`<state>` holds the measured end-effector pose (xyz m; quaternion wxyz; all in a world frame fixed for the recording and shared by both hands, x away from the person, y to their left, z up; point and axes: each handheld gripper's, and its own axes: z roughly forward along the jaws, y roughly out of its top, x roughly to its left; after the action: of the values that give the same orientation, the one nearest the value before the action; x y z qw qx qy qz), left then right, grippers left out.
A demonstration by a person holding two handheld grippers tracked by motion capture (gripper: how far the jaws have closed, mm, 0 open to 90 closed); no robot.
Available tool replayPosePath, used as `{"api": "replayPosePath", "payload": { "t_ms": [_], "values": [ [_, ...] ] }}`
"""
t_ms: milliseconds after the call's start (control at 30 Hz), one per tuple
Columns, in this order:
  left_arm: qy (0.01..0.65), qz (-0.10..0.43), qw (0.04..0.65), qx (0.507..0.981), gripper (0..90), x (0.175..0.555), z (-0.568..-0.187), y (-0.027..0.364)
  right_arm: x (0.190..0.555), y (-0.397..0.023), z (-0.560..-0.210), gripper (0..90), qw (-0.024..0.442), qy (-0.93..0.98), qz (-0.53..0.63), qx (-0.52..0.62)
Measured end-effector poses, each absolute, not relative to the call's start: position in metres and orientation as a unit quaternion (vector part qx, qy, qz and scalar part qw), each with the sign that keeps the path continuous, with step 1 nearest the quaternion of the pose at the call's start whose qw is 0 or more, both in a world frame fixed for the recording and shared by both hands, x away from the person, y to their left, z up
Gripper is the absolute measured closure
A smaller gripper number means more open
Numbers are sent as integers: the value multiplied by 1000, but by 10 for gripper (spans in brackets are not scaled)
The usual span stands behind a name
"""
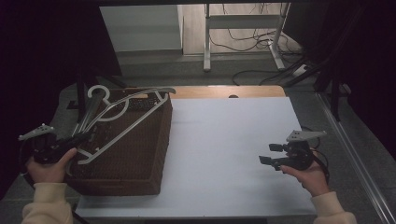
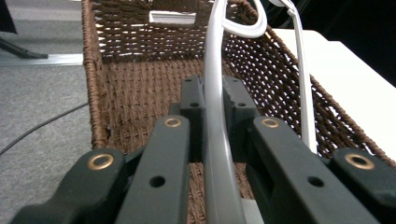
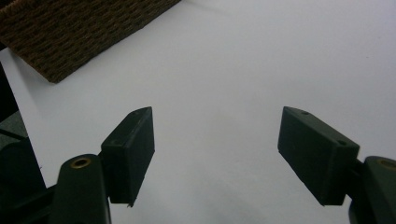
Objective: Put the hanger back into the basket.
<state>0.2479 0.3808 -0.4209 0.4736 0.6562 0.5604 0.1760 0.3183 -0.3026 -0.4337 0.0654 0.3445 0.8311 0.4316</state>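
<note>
The left claw [image 2: 205, 140] is clamped on a silver hanger [image 1: 122, 122] lying across the wicker basket [image 1: 140, 163]; its long axis runs away from that claw toward the far rim; the right claw [image 1: 272, 155] hovers wide open, empty, over the white counter [image 1: 224, 140], well apart; grey floor beyond.

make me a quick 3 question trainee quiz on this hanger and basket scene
1. True or false: the left tongs are shut on the grey hanger.
2. What stands between the jaws of the right tongs? A) a hanger B) nothing C) a cable
3. Where does the wicker basket sit on the white table, as the high view shows it?

Key:
1. True; the left gripper view shows the jaws clamped on the hanger's bar.
2. B; they are open over bare table.
3. At the left edge, with the hanger lying over it.
</note>
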Motion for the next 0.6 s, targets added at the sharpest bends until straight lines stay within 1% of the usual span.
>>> {"api": "replayPosePath", "payload": {
  "t_ms": [300, 600],
  "values": [
    [579, 194, 461, 643, 809, 248, -426, 380, 319, -302, -434, 272, 64, 832, 430, 344],
    [593, 199, 456, 633, 809, 245, -432, 385, 319, -303, -434, 272, 65, 832, 430, 344]
  ]
}}
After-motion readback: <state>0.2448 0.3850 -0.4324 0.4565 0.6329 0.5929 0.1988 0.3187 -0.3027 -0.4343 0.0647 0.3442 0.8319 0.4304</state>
